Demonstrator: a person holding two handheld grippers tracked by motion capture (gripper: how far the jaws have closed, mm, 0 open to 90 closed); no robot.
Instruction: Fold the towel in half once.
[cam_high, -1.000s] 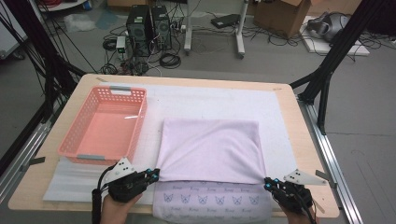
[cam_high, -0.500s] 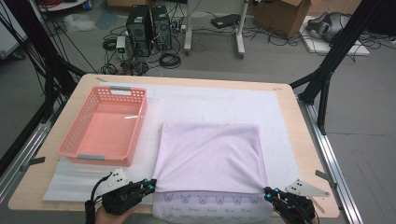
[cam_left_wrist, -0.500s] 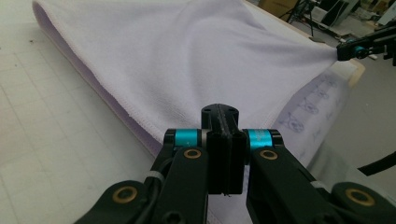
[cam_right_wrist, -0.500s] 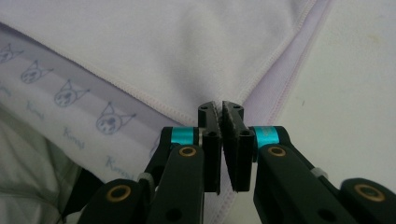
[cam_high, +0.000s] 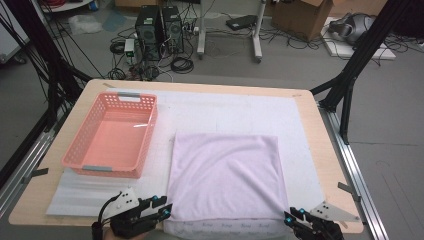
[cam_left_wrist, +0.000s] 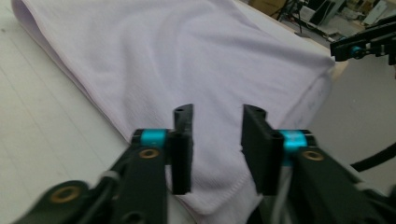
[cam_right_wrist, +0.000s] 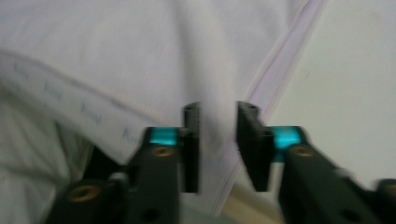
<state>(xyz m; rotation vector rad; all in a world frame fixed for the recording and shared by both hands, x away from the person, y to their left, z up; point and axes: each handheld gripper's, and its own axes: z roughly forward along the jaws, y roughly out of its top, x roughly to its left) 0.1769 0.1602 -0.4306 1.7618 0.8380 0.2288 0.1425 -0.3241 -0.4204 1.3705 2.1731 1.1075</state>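
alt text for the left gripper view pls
The left tongs stand open over the near corner of a folded lilac towel on a white mat; the jaws have just been opening. The right tongs show at the far corner.

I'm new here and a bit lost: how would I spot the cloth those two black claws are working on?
Look at the wooden table with the white mat. Right of the pink basket, near the front edge, lies the towel: a pale lilac folded square, the one soft, flat thing there.
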